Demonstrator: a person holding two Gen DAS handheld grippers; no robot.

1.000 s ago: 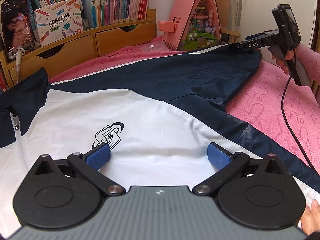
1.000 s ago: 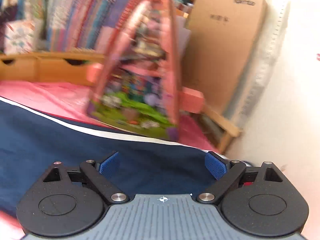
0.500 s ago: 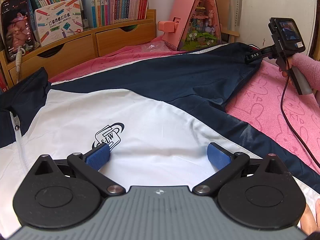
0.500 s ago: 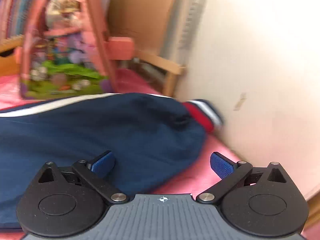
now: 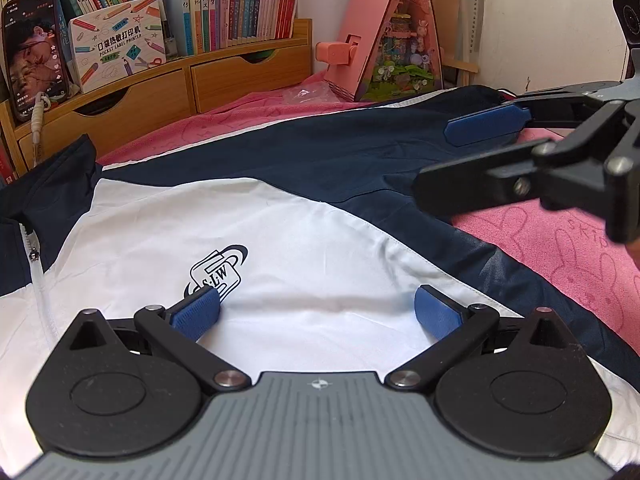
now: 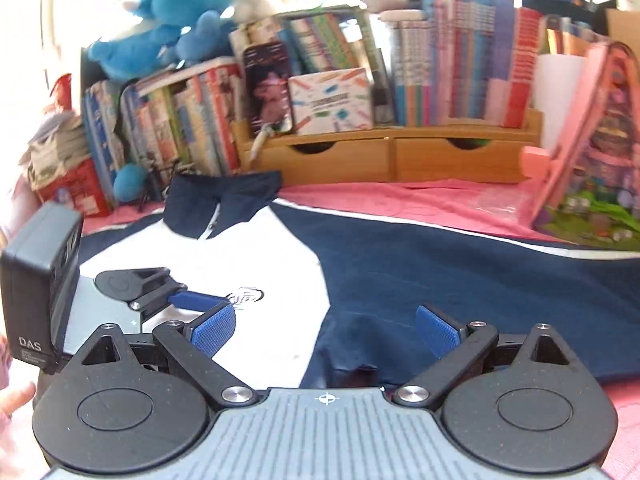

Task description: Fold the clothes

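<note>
A: What sits behind the jacket [image 5: 280, 208]?

B: A wooden shelf [image 5: 168, 92] with two shallow drawers, both closed, so their contents cannot be told. On top of it stands a row of upright books [image 5: 248, 0], with a phone [image 5: 34, 52] and a printed cardboard box [image 5: 116, 40] leaning in front of them. To the right of the shelf, beyond the jacket's sleeve, is a pink triangular toy house [image 5: 384, 36] with small figures inside.

A: And the jacket itself?

B: It lies spread flat, front up, on a pink towel [image 5: 560, 248]. The chest is smooth white cloth with a dark printed logo [image 5: 218, 274]. The collar and the long sleeve [image 5: 360, 152] are navy, and a thin white stripe runs along the sleeve's far edge.

A: Where are the grippers?

B: The left gripper [image 5: 316, 312] is over the white chest, jaws wide apart, its left pad just beside the logo. The right gripper [image 6: 324, 328] is at the jacket's near edge, where white meets navy, also spread wide with nothing between the fingers. The pads are ribbed blue, the arms matte black.

A: Any cloth raised there?

B: A small navy pucker stands between the right jaws. Whether a pad touches it cannot be told.
</note>
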